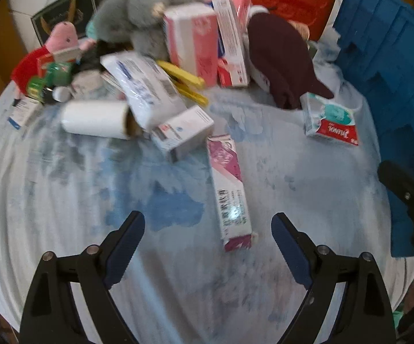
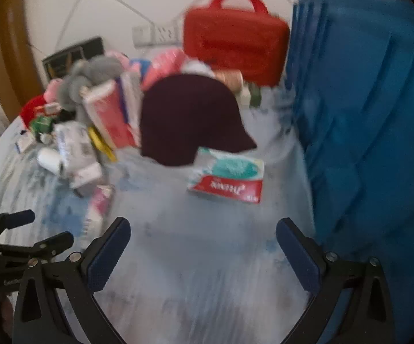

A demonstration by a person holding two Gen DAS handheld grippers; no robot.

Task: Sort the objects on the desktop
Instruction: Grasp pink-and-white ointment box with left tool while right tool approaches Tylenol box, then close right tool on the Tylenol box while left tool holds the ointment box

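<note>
My left gripper (image 1: 208,225) is open and empty above the table, with a long pink-and-white box (image 1: 230,192) lying just ahead between its fingers. My right gripper (image 2: 204,230) is open and empty; a tissue pack (image 2: 230,176) lies ahead of it, and it also shows in the left wrist view (image 1: 331,121). A dark maroon cap (image 2: 189,117) sits behind the pack. A pile of boxes (image 1: 204,40), a grey plush toy (image 1: 138,14) and a white roll (image 1: 95,119) lies at the back left.
A blue crate (image 2: 373,114) stands on the right, close to my right gripper. A red case (image 2: 232,37) stands at the back against the wall. The left gripper shows at the left edge of the right wrist view (image 2: 20,229). The table has a white-blue cloth (image 1: 178,258).
</note>
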